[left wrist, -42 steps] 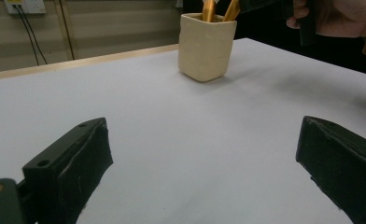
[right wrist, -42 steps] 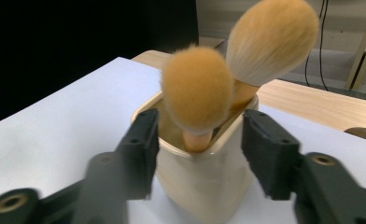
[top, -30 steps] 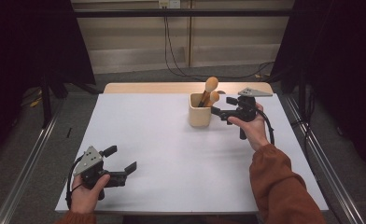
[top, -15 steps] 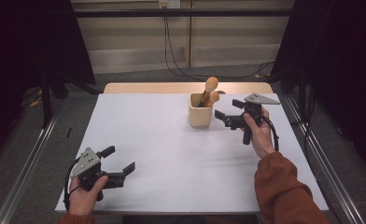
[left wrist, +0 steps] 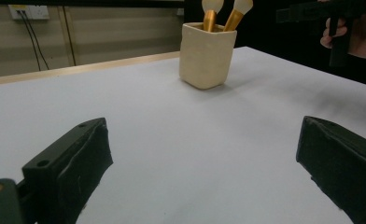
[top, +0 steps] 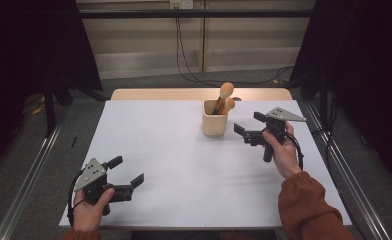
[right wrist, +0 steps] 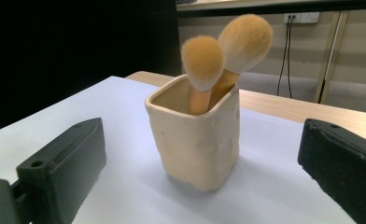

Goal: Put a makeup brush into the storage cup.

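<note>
A white desk [top: 194, 165] is filling the frame's centre, with dark curtains hanging at both sides. A cream cup [top: 214, 123] holding two brushes [top: 224, 94] is sitting upper centre. The left tongs [top: 129, 172], lower left, and right tongs [top: 247, 124], just right of the cup, are both gaping wide, empty.

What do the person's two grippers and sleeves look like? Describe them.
Both the left gripper and right gripper are black, with two blocky jaws, a grey three-cornered top plate and a trailing black cable. The right arm's sleeve is rust orange.
</note>
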`<state>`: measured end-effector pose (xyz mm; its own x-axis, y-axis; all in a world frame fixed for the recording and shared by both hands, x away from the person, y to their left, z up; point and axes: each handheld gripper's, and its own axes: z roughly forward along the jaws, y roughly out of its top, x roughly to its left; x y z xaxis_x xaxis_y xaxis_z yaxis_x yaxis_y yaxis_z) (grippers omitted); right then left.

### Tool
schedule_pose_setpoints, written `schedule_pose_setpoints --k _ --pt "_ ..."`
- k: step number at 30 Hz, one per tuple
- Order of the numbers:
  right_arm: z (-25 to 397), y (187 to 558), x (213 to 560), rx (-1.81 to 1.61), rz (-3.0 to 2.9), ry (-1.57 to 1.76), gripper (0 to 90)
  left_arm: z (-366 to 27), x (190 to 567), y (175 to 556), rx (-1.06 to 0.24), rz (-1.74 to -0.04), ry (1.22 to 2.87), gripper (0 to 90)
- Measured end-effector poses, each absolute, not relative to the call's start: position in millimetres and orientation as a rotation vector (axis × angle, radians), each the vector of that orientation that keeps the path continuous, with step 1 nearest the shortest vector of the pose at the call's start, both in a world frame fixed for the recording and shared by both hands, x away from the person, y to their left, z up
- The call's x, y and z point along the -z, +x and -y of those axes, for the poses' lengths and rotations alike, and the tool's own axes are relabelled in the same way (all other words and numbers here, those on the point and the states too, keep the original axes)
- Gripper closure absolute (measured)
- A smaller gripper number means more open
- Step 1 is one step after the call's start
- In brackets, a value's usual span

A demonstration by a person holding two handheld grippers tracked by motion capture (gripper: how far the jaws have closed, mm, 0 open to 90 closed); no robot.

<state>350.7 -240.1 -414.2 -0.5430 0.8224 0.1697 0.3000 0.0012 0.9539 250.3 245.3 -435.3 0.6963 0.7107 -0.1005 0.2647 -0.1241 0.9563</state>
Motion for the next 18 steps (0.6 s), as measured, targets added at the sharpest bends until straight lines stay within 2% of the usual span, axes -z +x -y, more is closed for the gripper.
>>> schedule_pose_setpoints --k 18 --pt "256 313 421 -1.519 -1.784 1.172 1.3 -250 435 247 -0.493 -0.820 1.695 3.0"
